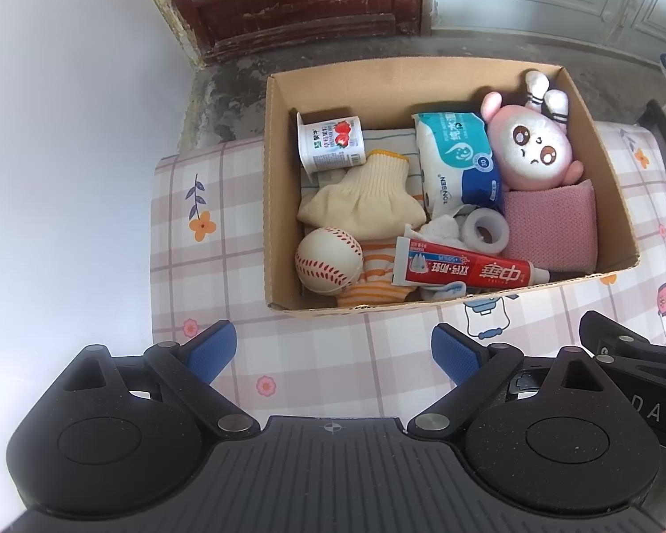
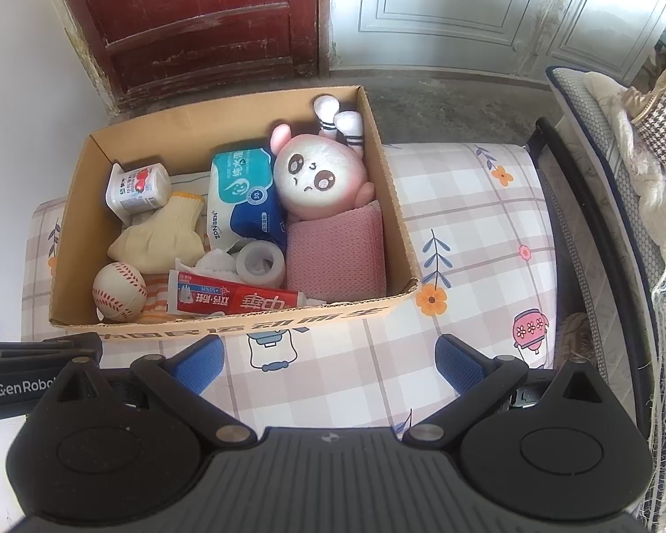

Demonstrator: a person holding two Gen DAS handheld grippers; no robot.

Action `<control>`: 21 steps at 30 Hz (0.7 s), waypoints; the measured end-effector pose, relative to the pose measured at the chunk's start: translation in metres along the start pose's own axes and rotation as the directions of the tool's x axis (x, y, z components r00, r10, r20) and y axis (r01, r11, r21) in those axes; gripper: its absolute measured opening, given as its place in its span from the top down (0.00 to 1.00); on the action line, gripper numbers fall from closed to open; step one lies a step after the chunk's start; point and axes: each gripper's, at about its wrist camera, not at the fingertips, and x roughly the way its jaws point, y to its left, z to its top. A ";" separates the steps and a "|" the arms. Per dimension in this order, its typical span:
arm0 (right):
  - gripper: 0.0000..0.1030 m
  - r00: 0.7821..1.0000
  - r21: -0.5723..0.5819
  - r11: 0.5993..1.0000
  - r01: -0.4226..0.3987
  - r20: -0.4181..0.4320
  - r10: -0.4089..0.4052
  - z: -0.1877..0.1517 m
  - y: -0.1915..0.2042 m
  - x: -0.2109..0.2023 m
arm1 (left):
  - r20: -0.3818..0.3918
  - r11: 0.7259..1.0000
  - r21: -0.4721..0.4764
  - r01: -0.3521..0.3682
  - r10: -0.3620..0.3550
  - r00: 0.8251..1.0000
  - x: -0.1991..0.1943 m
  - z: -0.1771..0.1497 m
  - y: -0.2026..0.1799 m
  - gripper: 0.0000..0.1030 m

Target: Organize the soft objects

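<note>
Tools hover side by side over the checked cloth in front of the box (image 1: 284,204), left tool (image 1: 333,353) and right tool (image 2: 328,362) both spread wide and holding nothing, while the box holds one plush (image 1: 530,149), one ball (image 1: 328,262), one glove (image 1: 364,197), one toothpaste (image 1: 461,268), one tape roll (image 1: 484,231), one yogurt cup (image 1: 331,142), one wipes pack (image 1: 457,160) and one pink cloth (image 1: 550,222).

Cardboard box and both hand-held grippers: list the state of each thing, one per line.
Cardboard box: open-topped, full, on the checked cloth.
Plush toy: head up, leaning in the far corner.
Yogurt cup: on its side, sealed.
Toothpaste tube: lying flat, capped.
Baseball: resting in the near corner.
Tape roll: tilted, hole showing.
Left hand-held gripper: open, empty.
Right hand-held gripper: open, empty.
</note>
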 end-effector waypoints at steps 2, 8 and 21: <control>0.00 1.000 0.002 1.000 -0.001 0.001 0.001 0.000 0.000 0.000 | 0.000 1.000 0.000 0.000 0.000 1.000 0.000 0.000 0.000 0.08; 0.00 1.000 0.001 1.000 0.000 0.000 0.000 0.000 0.001 0.000 | 0.000 1.000 -0.001 0.000 0.000 1.000 0.000 0.000 0.001 0.08; 0.00 1.000 0.000 1.000 0.001 0.002 -0.001 0.000 0.001 0.001 | -0.003 1.000 -0.006 -0.002 0.002 1.000 0.002 0.001 0.000 0.08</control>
